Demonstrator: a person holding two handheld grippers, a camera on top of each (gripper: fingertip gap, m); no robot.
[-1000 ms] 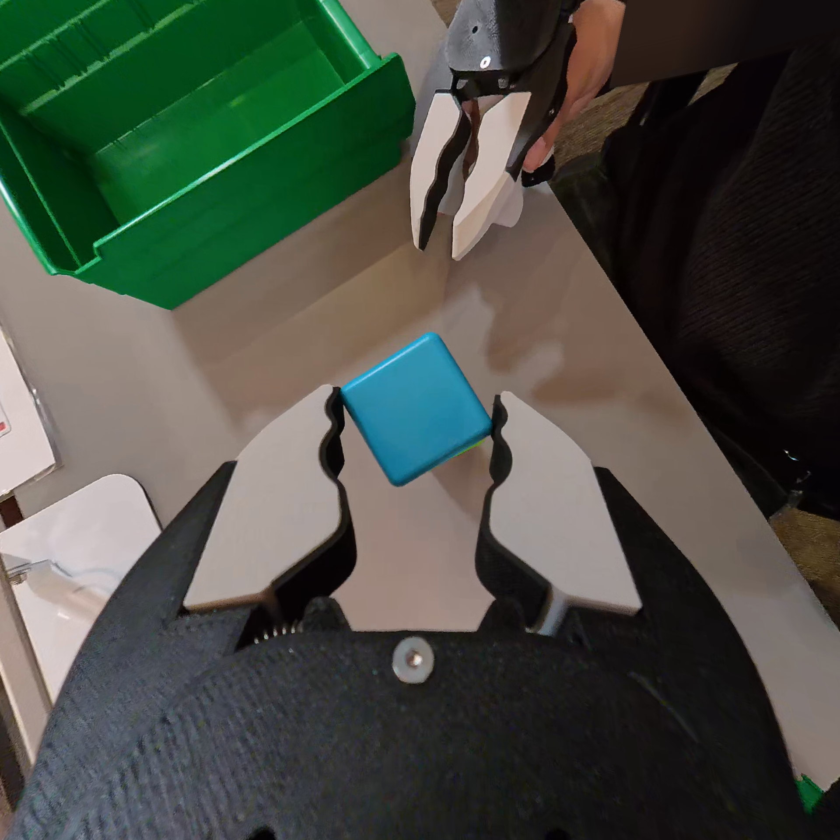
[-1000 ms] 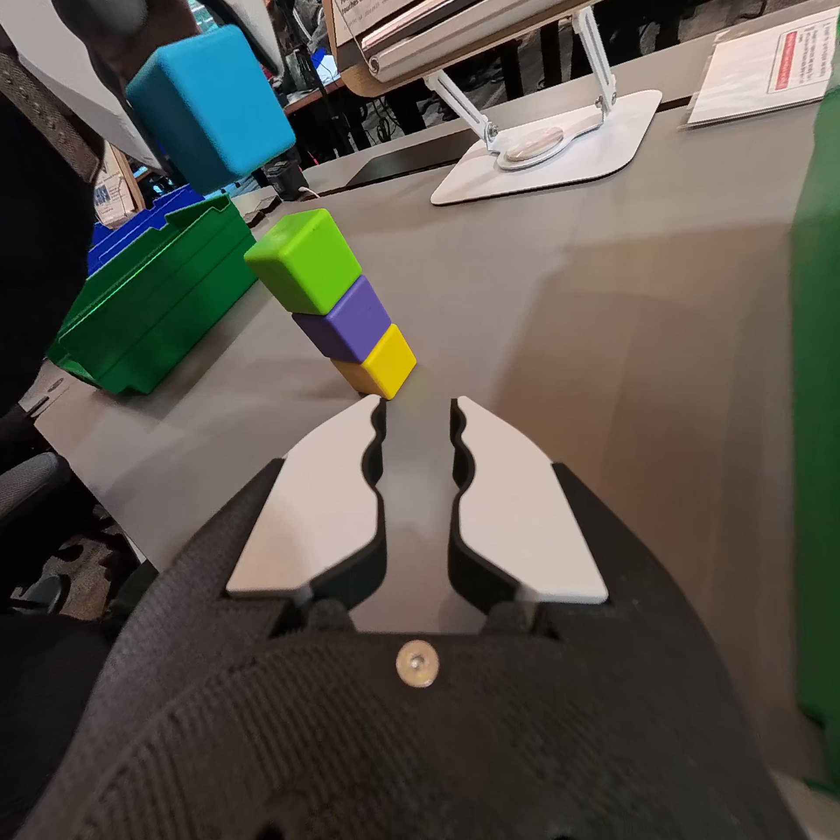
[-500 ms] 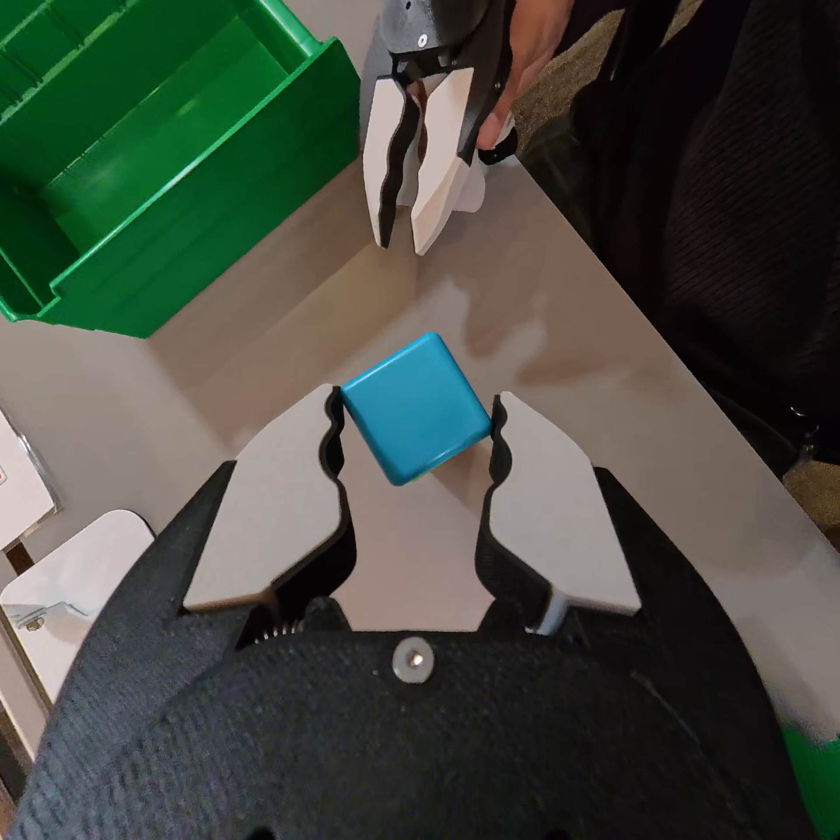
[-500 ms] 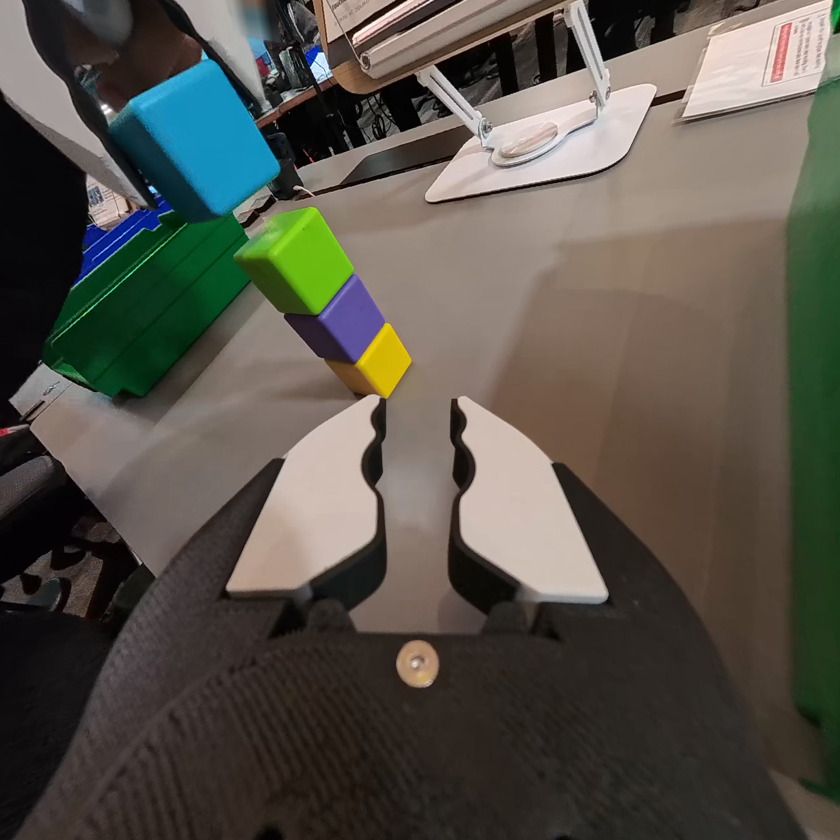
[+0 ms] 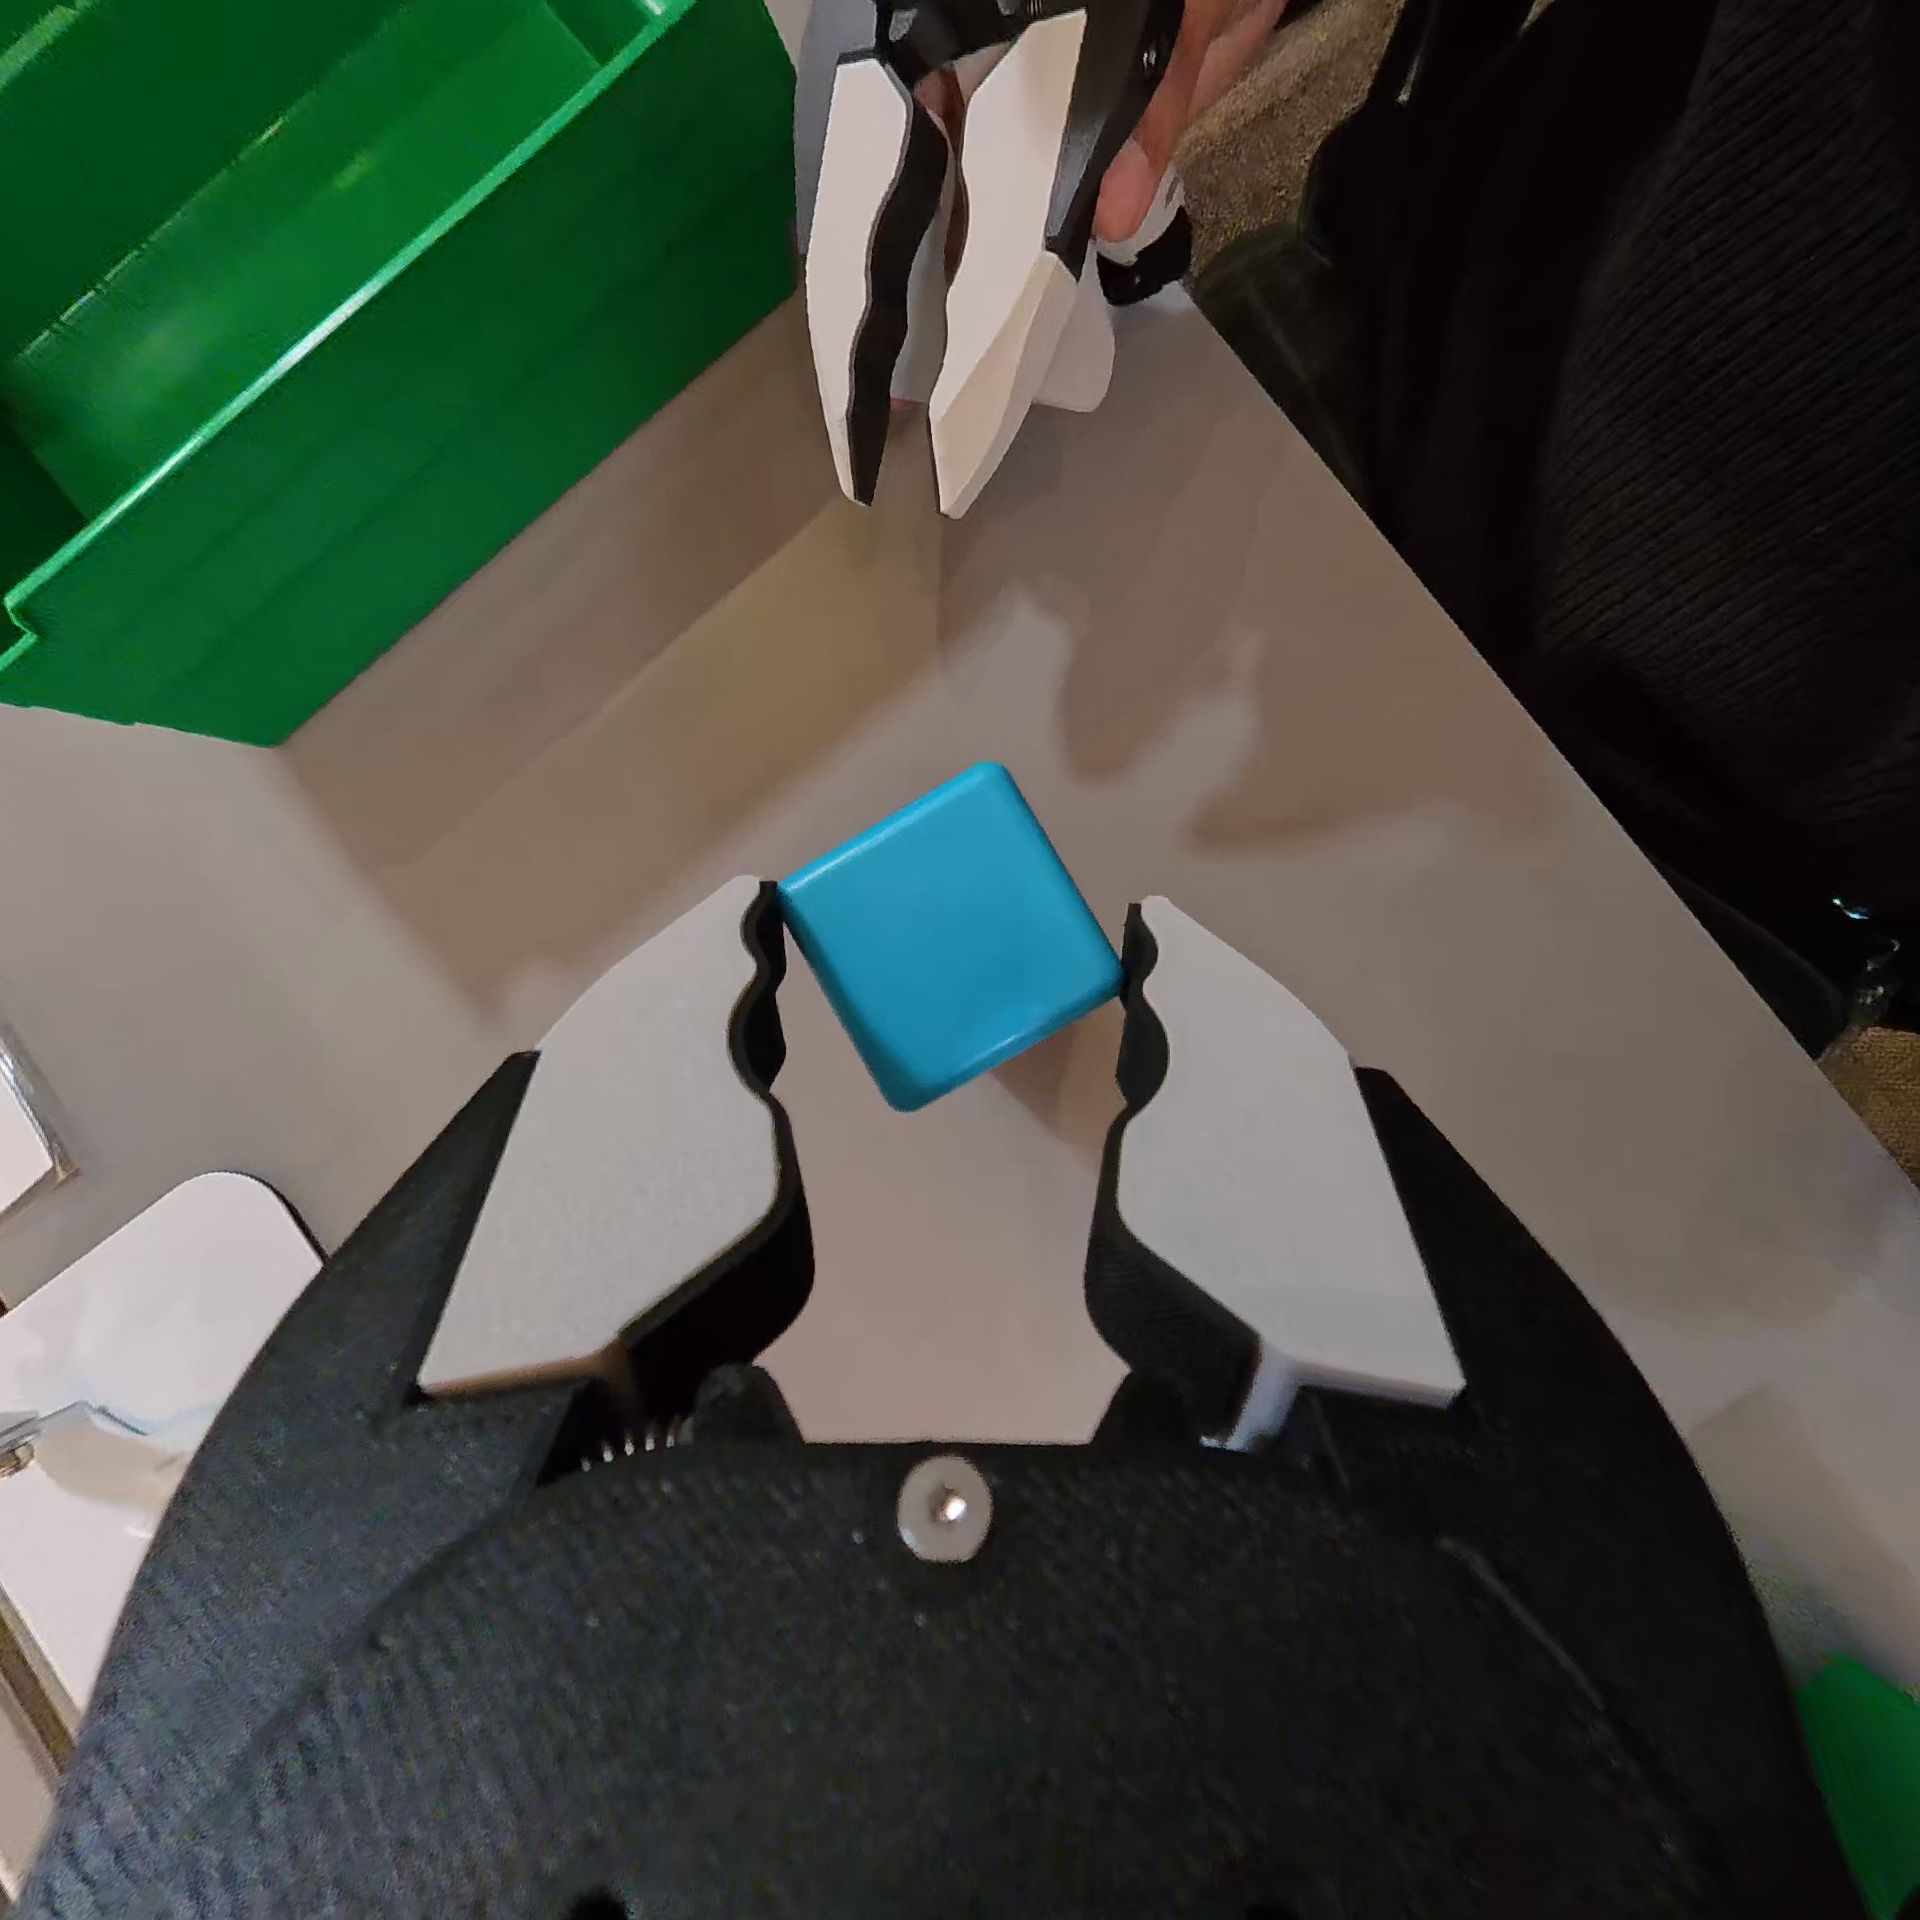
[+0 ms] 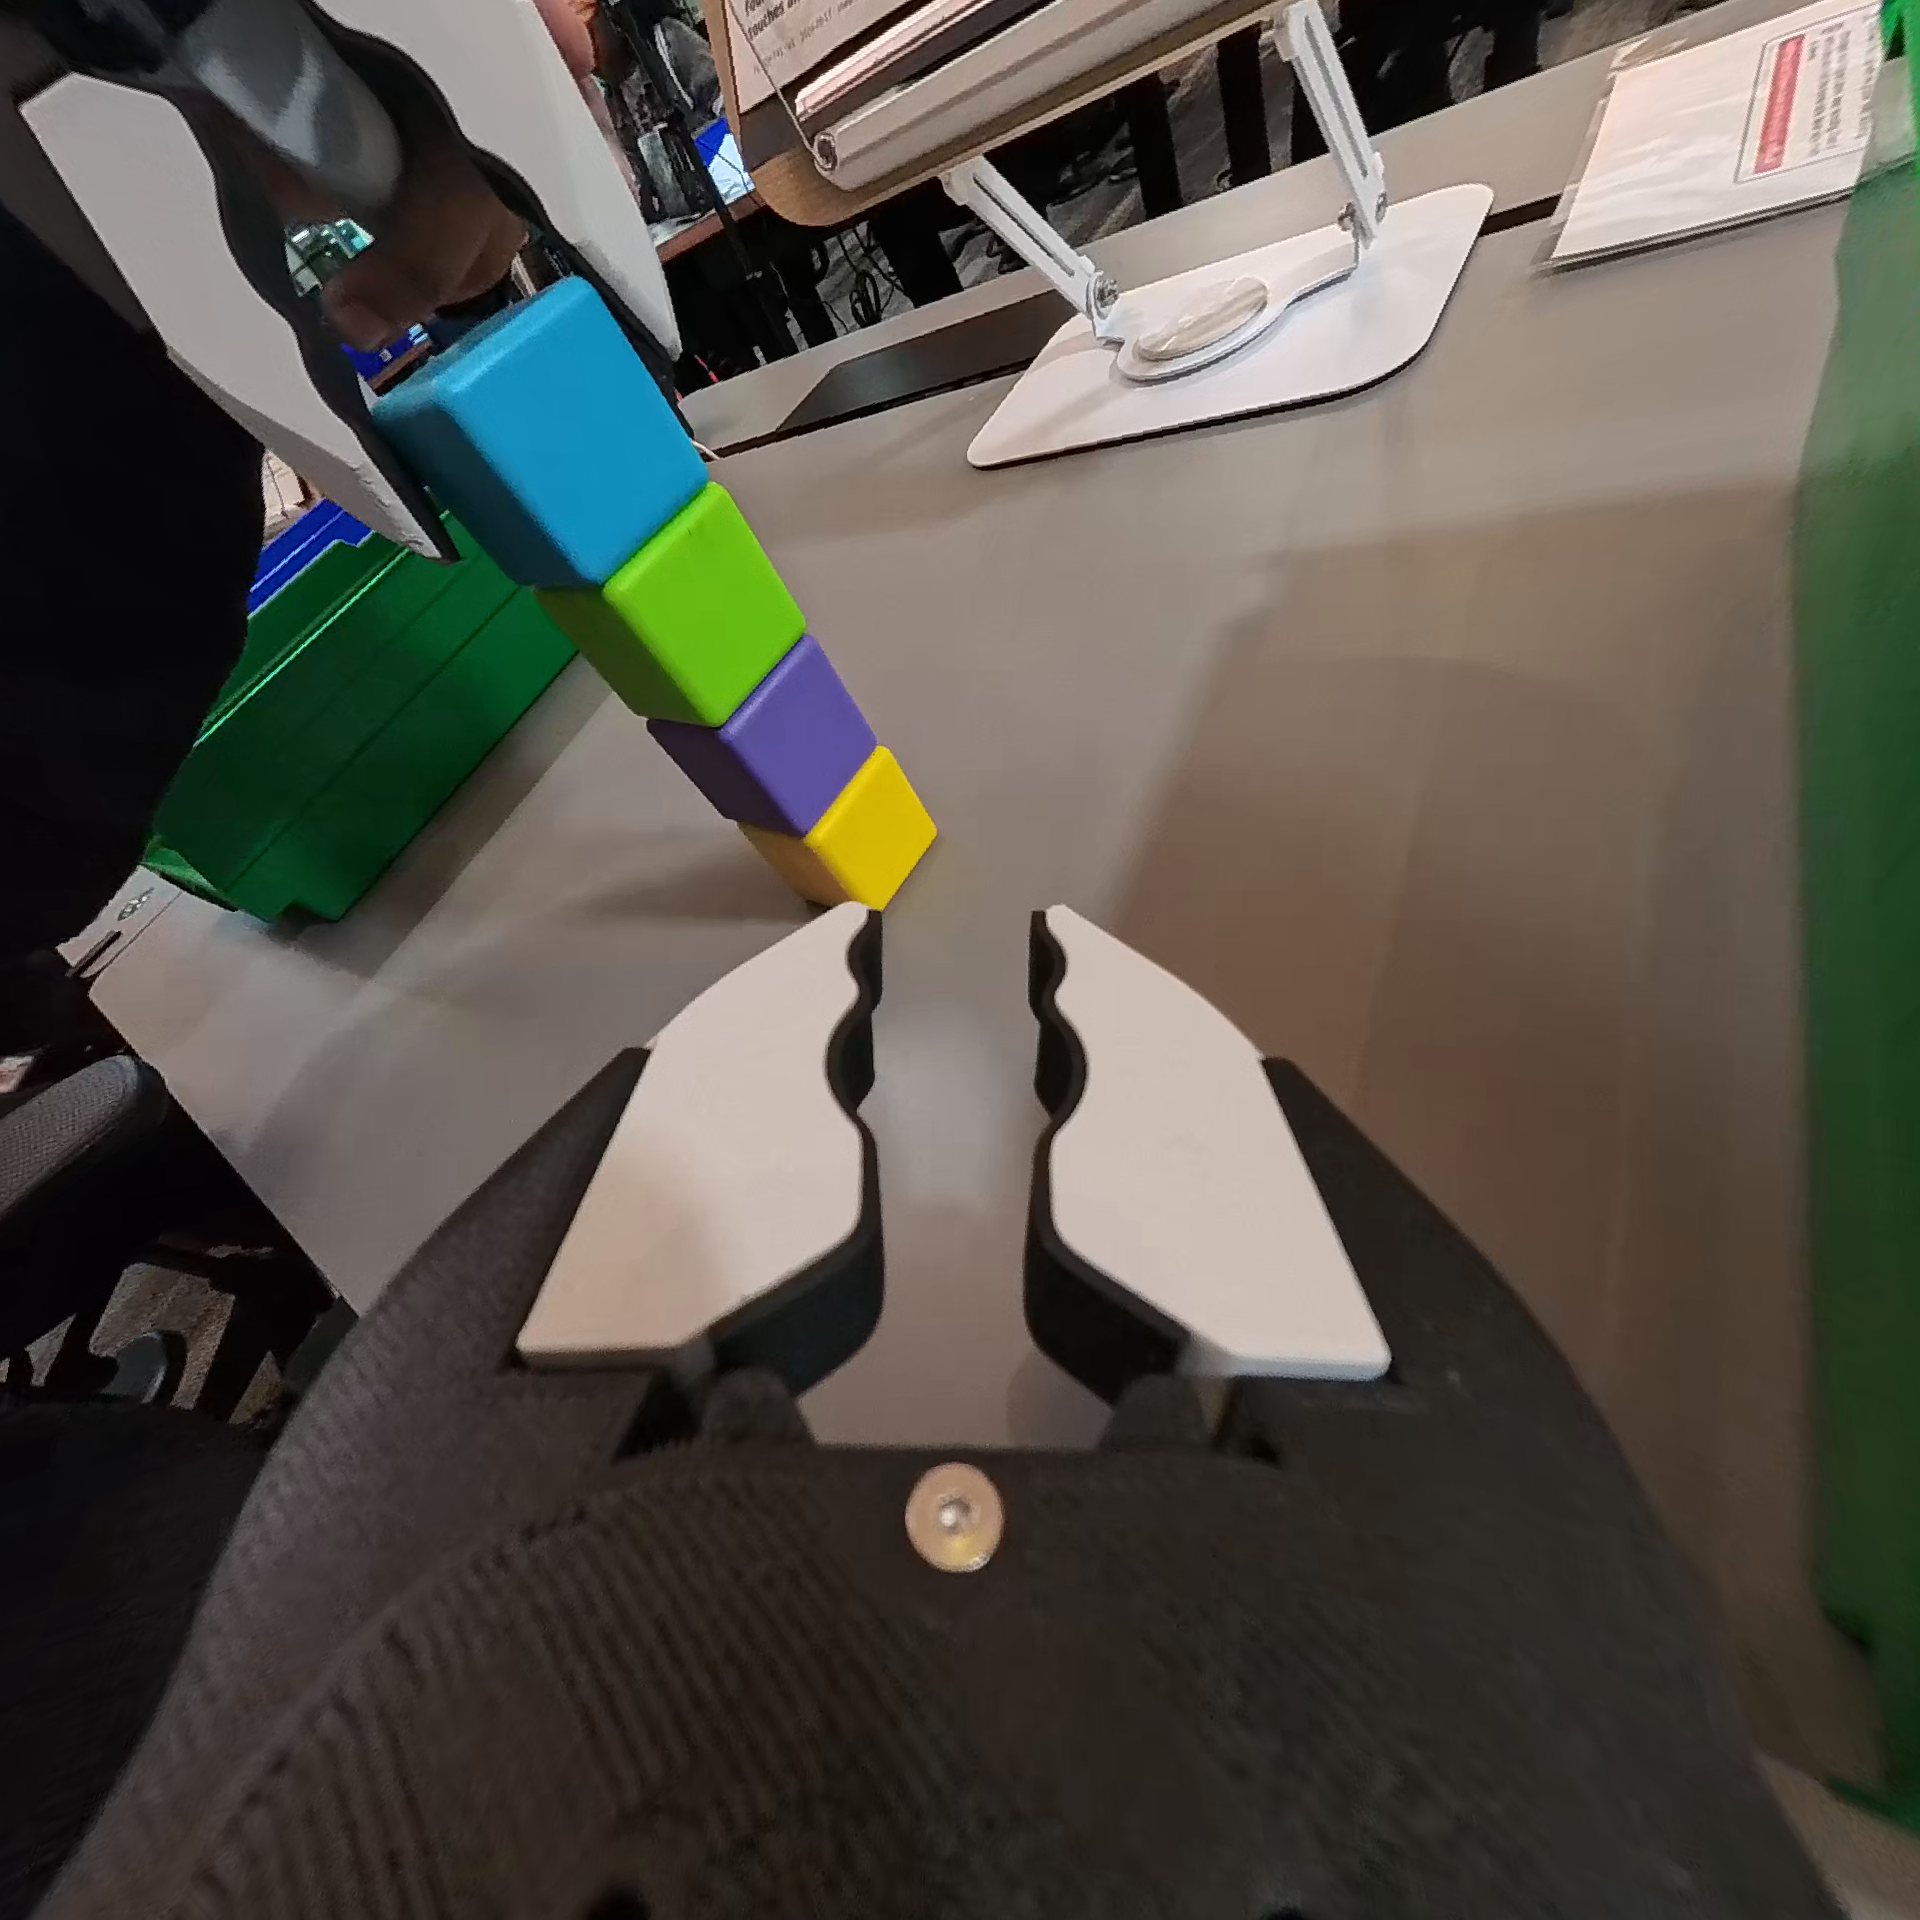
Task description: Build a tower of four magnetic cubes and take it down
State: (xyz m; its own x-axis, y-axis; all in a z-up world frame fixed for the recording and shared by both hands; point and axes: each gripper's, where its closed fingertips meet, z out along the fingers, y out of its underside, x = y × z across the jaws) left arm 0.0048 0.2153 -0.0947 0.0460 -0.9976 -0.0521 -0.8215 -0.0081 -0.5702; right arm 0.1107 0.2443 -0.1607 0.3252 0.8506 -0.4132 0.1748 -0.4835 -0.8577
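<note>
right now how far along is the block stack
Done: yellow block, purple block and green block already stand stacked on the grey table. In hand: the left tongs grip the blue block, which sits on the green one. Left: letting go of it. The right tongs hover empty, slightly open.

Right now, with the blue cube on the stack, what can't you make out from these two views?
- Left wrist view: the blue cube hides the cubes below; alignment unreadable.
- Right wrist view: one finger of the left gripper covers the cube's far side, so full contact with the green cube is uncertain.
- Right wrist view: the green bin is blurred and cut by the edge.
- Right gripper: nothing between its fingers.
</note>
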